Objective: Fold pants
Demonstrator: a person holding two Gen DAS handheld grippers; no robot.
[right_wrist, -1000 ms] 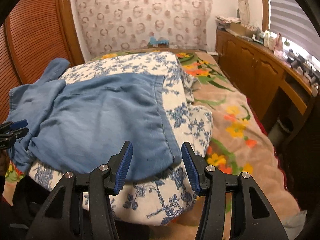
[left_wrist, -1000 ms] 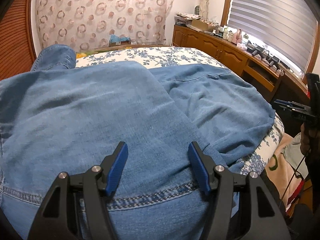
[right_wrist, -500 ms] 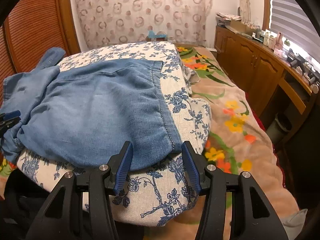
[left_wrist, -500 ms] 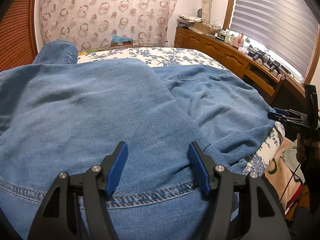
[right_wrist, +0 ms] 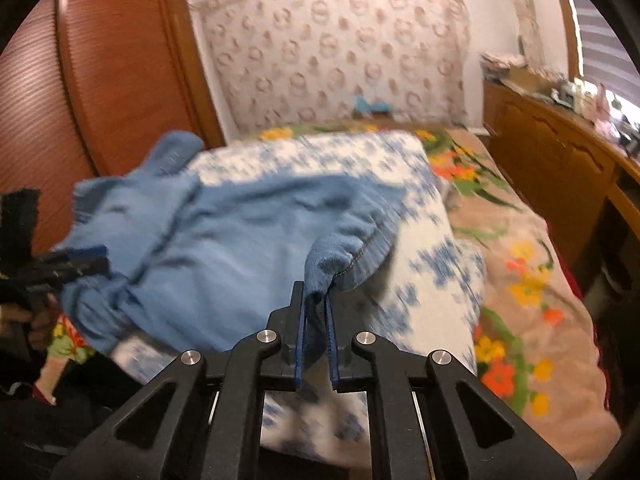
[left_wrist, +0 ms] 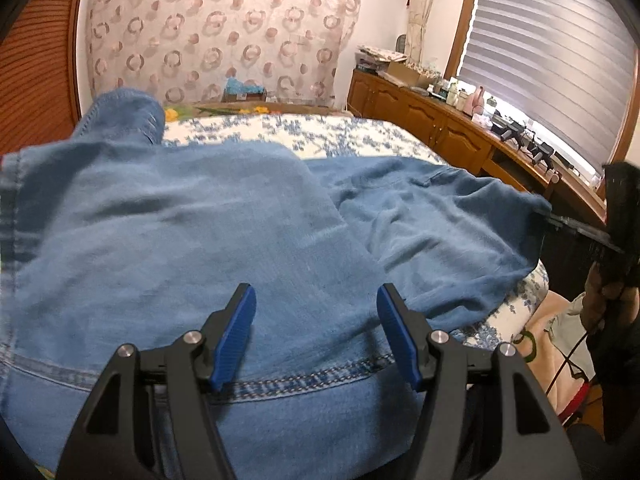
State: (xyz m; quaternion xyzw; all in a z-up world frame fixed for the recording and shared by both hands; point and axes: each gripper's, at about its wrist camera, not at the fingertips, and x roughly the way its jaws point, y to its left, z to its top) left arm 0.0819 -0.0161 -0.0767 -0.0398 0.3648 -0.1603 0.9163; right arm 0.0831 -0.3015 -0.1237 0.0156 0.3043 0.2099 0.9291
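Observation:
Blue denim pants (left_wrist: 200, 240) lie spread across the bed, one stitched hem running close under my left gripper (left_wrist: 316, 312). That gripper stands open, its blue pads wide apart above the denim. My right gripper (right_wrist: 316, 300) is closing its jaws, and a corner of the pants (right_wrist: 224, 240) is pinched between the pads and lifted into a peak. From the left wrist view the right gripper (left_wrist: 560, 220) shows at the cloth's far right edge. The left gripper (right_wrist: 84, 262) appears at the left by bunched denim.
A blue-flowered white quilt (right_wrist: 432, 272) lies under the pants, on a tan blanket (right_wrist: 520, 280) with orange and yellow flowers. Wooden cabinets (left_wrist: 440, 132) with clutter run along the right under the window blind. A brown slatted wardrobe (right_wrist: 120, 80) stands left. A hand (left_wrist: 604, 292) holds the right gripper.
The right gripper's jaws went from wide apart to pinching the pants' corner, and it rose, pulling the cloth up off the quilt. The left gripper stayed open in place.

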